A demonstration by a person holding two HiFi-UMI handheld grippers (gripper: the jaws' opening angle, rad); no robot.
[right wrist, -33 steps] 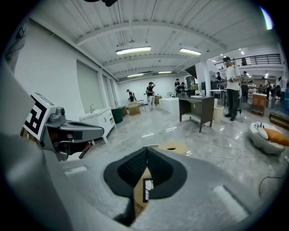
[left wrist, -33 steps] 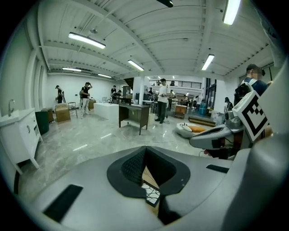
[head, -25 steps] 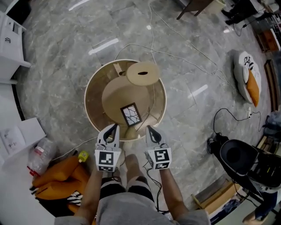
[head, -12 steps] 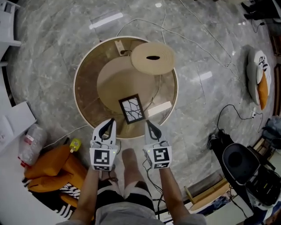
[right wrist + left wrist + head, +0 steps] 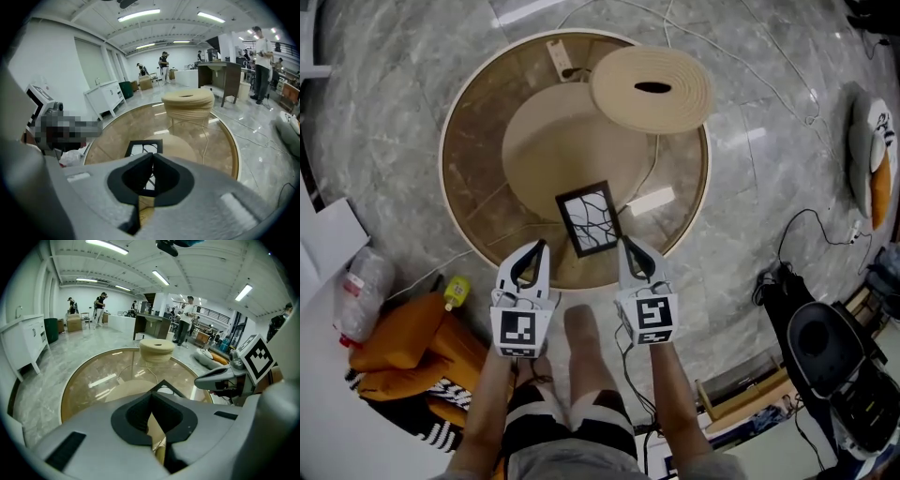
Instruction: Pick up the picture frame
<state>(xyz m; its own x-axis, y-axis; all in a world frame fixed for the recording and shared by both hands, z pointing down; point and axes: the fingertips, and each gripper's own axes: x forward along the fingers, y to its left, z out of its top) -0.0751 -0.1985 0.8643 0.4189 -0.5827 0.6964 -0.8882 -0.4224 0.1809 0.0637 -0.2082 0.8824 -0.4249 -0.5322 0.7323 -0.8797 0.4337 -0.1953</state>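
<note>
The picture frame (image 5: 589,220), black-edged with a white branch print, lies flat near the front of the round glass table (image 5: 469,141). My left gripper (image 5: 541,247) hovers just off its near left corner, jaws shut and empty. On the other side my right gripper (image 5: 627,244) is beside the near right corner, also shut with nothing held. In the left gripper view a frame corner (image 5: 172,387) shows just past the closed left gripper (image 5: 152,394). The right gripper view shows the frame (image 5: 143,146) ahead of the closed right gripper (image 5: 153,153).
A beige woven round block (image 5: 652,89) stands at the table's far right, with a small white block (image 5: 650,200) right of the frame. A cable runs across the glass. On the floor are an orange bag (image 5: 403,347), a crumpled plastic bag (image 5: 361,300), and a black chair (image 5: 834,347).
Both grippers have sunk toward the table, which now fills more of the head view. Their tips have gone from short of the rim to flanking the frame's near edge. Jaws stay shut.
</note>
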